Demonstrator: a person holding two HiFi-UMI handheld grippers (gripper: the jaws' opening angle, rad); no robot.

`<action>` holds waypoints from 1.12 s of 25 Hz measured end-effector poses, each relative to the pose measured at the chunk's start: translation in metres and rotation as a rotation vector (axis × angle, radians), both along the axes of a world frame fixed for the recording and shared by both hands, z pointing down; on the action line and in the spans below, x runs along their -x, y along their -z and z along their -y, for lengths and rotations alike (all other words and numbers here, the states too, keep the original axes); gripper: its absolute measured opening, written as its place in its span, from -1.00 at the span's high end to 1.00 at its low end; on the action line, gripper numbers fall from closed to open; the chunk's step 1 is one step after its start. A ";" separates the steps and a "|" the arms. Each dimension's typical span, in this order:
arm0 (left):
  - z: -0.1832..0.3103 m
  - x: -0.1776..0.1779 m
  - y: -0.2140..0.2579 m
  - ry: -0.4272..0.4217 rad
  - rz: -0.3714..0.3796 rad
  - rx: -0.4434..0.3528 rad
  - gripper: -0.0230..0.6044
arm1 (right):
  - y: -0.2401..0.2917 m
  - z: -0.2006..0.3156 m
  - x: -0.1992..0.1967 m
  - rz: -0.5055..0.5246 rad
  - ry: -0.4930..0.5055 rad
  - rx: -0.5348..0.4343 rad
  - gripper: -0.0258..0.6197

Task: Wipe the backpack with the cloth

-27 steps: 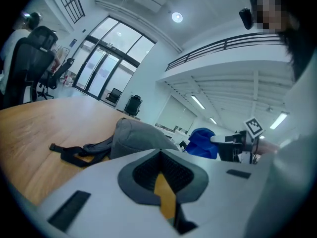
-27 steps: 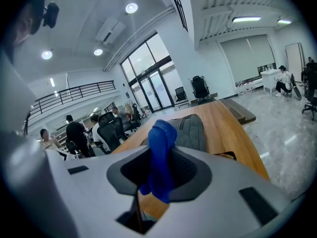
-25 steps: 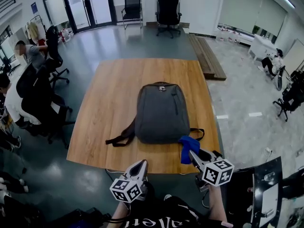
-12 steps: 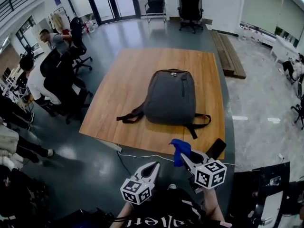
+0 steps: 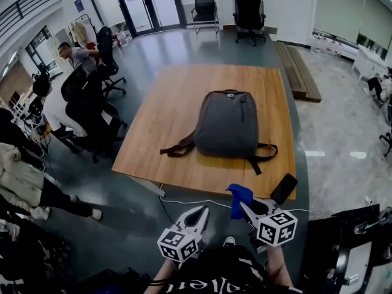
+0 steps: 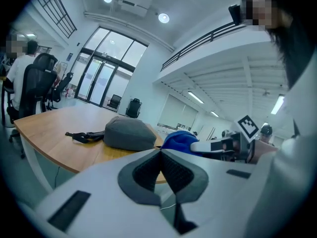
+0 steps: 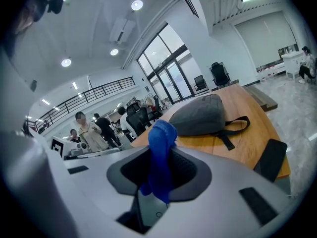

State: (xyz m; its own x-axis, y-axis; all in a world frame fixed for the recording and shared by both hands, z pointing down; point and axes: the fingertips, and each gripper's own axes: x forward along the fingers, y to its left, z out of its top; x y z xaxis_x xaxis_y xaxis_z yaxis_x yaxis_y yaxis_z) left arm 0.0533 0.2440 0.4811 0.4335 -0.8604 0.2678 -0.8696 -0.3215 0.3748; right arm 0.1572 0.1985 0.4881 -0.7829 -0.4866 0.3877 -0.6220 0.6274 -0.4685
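A grey backpack (image 5: 228, 124) lies flat on the wooden table (image 5: 168, 112), straps trailing toward its near edge. It also shows in the left gripper view as the backpack (image 6: 126, 133) and in the right gripper view as the backpack (image 7: 198, 115). My right gripper (image 5: 244, 204) is shut on a blue cloth (image 5: 239, 198), held off the table's near edge; the cloth (image 7: 160, 152) stands up between its jaws. My left gripper (image 5: 201, 211) is shut with nothing in it, beside the right one and short of the table.
A black phone (image 5: 283, 188) lies at the table's near right corner. Several people sit on office chairs (image 5: 86, 112) to the left. Black chairs (image 5: 248, 8) stand beyond the far edge, and a low wooden platform (image 5: 297, 69) is at the right.
The view has pulled back and shifted: the table and backpack now sit farther off. Both grippers stay low in front of me, the right one still holding the cloth.
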 end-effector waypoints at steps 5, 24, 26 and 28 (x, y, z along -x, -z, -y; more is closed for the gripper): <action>-0.023 0.018 0.008 -0.014 -0.005 -0.014 0.93 | 0.003 -0.026 0.025 -0.005 0.012 -0.004 0.60; -0.071 0.053 0.012 -0.004 -0.038 -0.040 0.93 | 0.006 -0.082 0.062 -0.049 0.031 -0.018 0.60; -0.071 0.052 0.011 -0.008 -0.040 -0.040 0.93 | 0.005 -0.083 0.061 -0.054 0.028 -0.018 0.60; -0.072 0.050 0.010 -0.012 -0.042 -0.039 0.93 | 0.003 -0.085 0.060 -0.059 0.027 -0.017 0.60</action>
State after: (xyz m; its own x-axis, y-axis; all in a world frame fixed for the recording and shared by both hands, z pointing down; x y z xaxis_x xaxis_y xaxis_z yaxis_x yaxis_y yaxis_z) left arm 0.0029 0.3161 0.4709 0.4538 -0.8647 0.2153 -0.8495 -0.3467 0.3977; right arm 0.0977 0.2834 0.4850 -0.7719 -0.4727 0.4252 -0.6309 0.6518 -0.4208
